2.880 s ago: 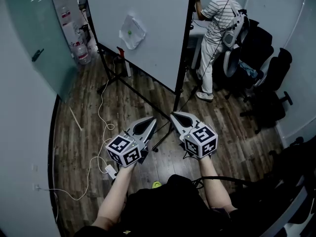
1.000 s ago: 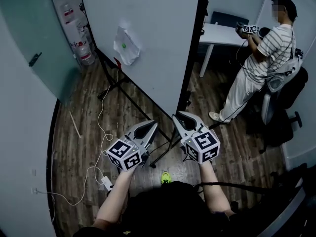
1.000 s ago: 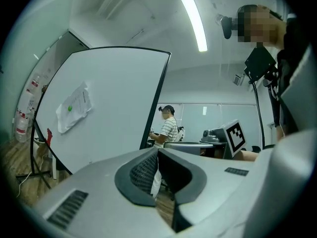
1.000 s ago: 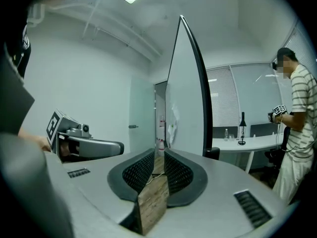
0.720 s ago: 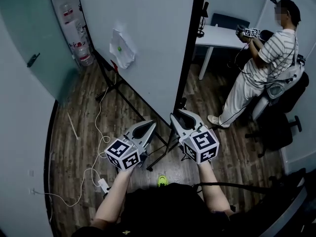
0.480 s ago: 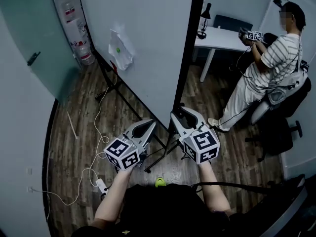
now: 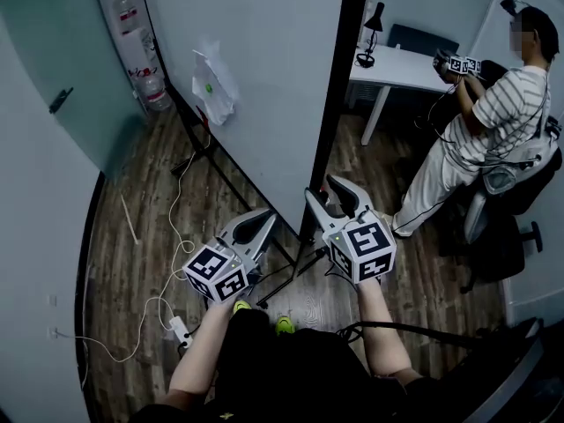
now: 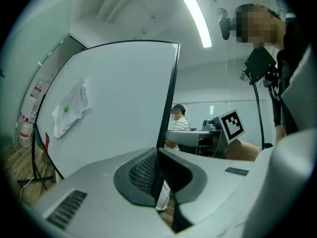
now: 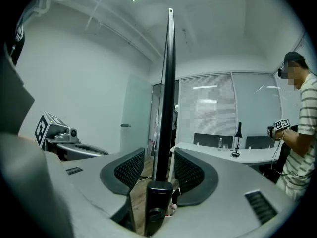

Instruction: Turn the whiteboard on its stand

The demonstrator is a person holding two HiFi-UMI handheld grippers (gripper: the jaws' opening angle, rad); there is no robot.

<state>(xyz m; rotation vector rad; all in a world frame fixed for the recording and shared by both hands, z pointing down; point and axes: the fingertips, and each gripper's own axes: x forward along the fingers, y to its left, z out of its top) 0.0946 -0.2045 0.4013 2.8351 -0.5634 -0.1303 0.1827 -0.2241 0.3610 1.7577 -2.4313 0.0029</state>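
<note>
Right tongs (image 9: 161, 156) just opened wide, astride the whiteboard's (image 7: 264, 86) upright black edge (image 9: 168, 83), not pressing it. Left tongs (image 8: 158, 155) shut, empty, just left of that edge, slightly farther back.

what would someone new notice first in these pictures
The tall white whiteboard with a black frame fills the middle of the head view, with a crumpled white sheet with a green dot stuck on it. The right gripper straddles the board's near edge, its jaws having just been opening and not pressing on it. A person in a striped shirt stands at the right.
</note>
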